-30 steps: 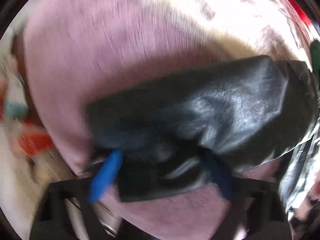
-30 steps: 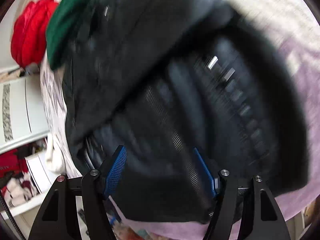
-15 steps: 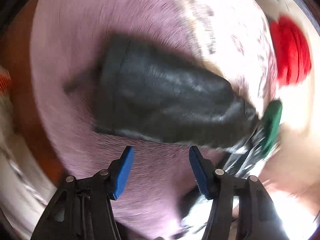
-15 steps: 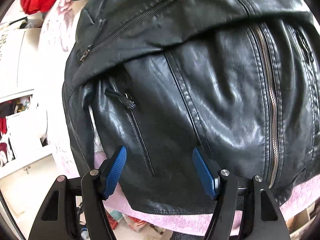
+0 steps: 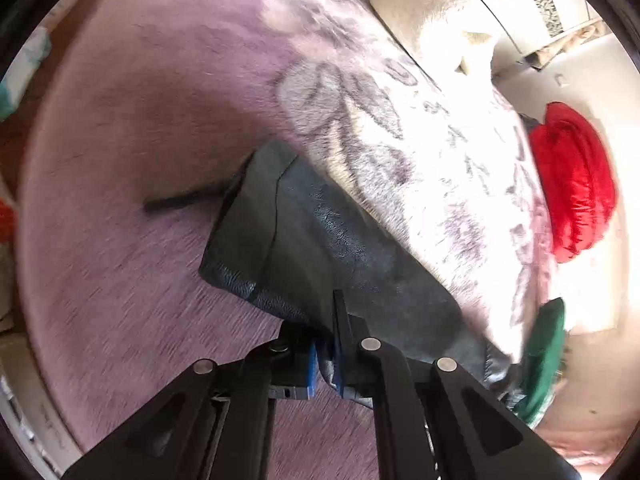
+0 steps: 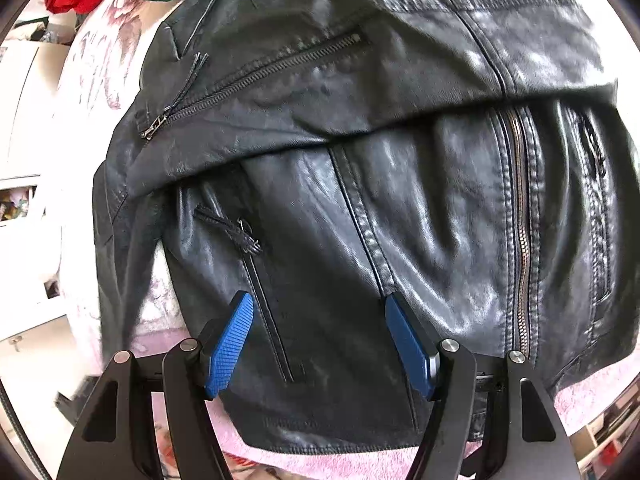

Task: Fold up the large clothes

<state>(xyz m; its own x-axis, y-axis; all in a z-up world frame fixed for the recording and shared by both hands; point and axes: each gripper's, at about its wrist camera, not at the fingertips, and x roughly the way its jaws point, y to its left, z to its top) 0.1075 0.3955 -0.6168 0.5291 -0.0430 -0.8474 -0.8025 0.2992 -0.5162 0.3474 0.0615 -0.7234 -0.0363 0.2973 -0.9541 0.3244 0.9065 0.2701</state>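
Left gripper (image 5: 325,354) angles steeply down, its blue pads (image 5: 312,368) pressed together with a fold of the black leather jacket sleeve (image 5: 320,248) pinched between them. Right gripper (image 6: 320,340) points down even more steeply, its blue fingers (image 6: 230,340) spread wide, hovering over the jacket front (image 6: 400,200); whether the tips touch the leather is unclear.

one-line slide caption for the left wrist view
Left gripper shut on the black leather jacket's sleeve, spread over a pink blanket.

Black leather jacket (image 6: 360,200), zipped, sleeve folded across, lying on pink blanket (image 6: 592,392)
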